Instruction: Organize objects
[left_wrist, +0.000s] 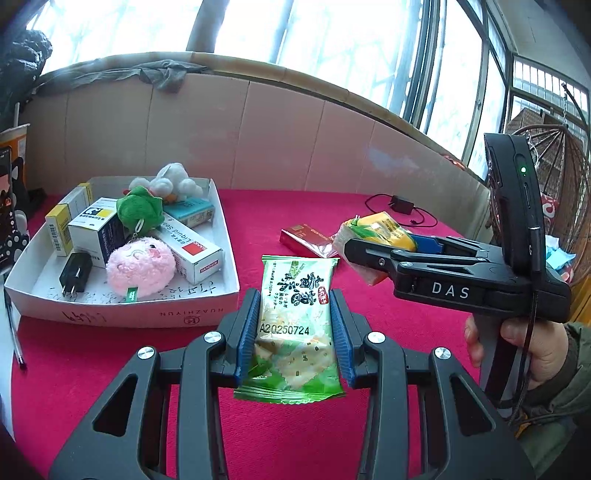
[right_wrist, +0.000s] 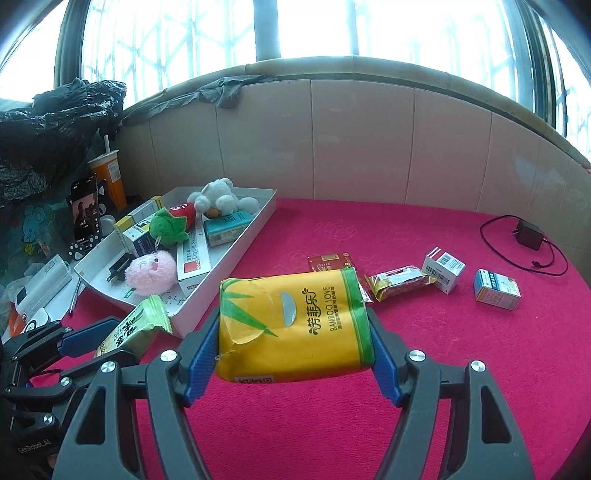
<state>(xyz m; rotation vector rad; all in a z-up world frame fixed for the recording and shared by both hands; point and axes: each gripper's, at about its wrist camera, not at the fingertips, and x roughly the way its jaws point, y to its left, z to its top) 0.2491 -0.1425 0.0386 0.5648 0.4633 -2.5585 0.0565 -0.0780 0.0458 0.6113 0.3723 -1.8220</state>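
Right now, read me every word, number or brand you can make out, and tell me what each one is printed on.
"A20250724": green snack packet in the left gripper.
"BAMBOO LOVE": yellow tissue pack in the right gripper.
"DAS": right gripper's body.
"HUAZHIYUN": white tray front wall.
"Liquid": long white box in the tray.
Small boxes' print: too small to read.

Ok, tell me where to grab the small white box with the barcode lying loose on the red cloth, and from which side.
Take the white barcode box across its two short flat sides, coming from above. It stands alone on the red cloth, clear of the snack packet and blue box, so fingers fit either side.
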